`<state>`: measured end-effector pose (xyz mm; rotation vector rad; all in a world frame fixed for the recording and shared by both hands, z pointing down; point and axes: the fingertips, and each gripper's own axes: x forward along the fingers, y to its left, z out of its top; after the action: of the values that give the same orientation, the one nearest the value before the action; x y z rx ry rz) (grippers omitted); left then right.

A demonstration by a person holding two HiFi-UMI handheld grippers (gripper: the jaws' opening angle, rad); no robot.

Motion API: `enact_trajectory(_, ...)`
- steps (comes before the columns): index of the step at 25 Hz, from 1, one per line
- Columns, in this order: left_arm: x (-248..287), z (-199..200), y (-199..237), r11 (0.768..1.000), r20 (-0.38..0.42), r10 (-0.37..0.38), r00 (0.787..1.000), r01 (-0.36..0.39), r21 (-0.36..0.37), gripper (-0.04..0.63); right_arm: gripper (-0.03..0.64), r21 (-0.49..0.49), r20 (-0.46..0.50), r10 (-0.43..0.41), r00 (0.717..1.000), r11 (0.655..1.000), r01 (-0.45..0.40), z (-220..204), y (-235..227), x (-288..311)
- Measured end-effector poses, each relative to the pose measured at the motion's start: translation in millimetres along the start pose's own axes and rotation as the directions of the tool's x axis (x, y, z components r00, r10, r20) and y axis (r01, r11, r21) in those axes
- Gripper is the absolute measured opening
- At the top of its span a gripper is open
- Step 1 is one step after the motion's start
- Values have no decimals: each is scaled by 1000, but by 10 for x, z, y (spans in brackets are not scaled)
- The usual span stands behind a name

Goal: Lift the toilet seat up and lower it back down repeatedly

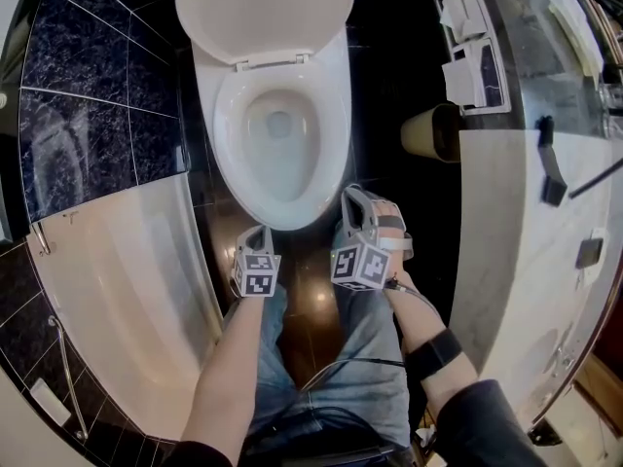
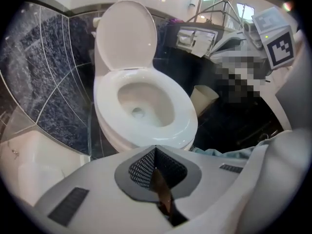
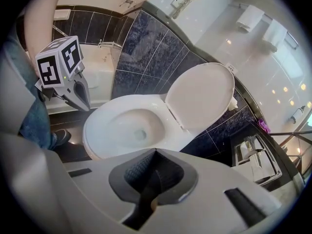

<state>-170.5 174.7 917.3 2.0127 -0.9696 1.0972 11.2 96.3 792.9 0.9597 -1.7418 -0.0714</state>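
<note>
Toilet seat [image 1: 226,129] lies flat on the bowl, just beyond both grippers and touched by neither.

Nearest, the person's jeans-clad legs [image 1: 375,339] stand on the dark glossy floor [image 1: 310,300], with a bare forearm on the left and a dark sleeve on the right. The left gripper [image 1: 260,232] hangs just short of the bowl's front edge. Its own view shows its jaws pressed together at the tips with nothing between them [image 2: 155,149]. The right gripper [image 1: 352,195] sits beside the bowl's front right edge, a little further forward. Its jaws are likewise clenched on nothing [image 3: 155,152].

Past them is the white toilet bowl [image 1: 277,178], with the seat ring around its opening. Behind the hinges the lid [image 1: 263,8] stands raised at the back.

A white bathtub [image 1: 127,261] lies left of the toilet under dark marbled wall tiles [image 1: 88,115]. To the right a beige bin [image 1: 428,132] stands on the floor beside a marble counter [image 1: 516,222].
</note>
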Motion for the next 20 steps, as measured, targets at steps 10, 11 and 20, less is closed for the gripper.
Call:
enact_trajectory(10,-1084,1112,91,998,165,23,986,-33,60,0,17,121,62,-28,998,992,20,626,-520,-507)
enact_trajectory(11,-1273,1262,100,997,188,28,982,-41,61,0,17,147,73,-34,997,989,23,731,-627,-613)
enact_trajectory(20,-3109,2625,78,992,399,91,912,-119,47,0,18,377,194,-88,977,926,9,1535,-1586,-1730)
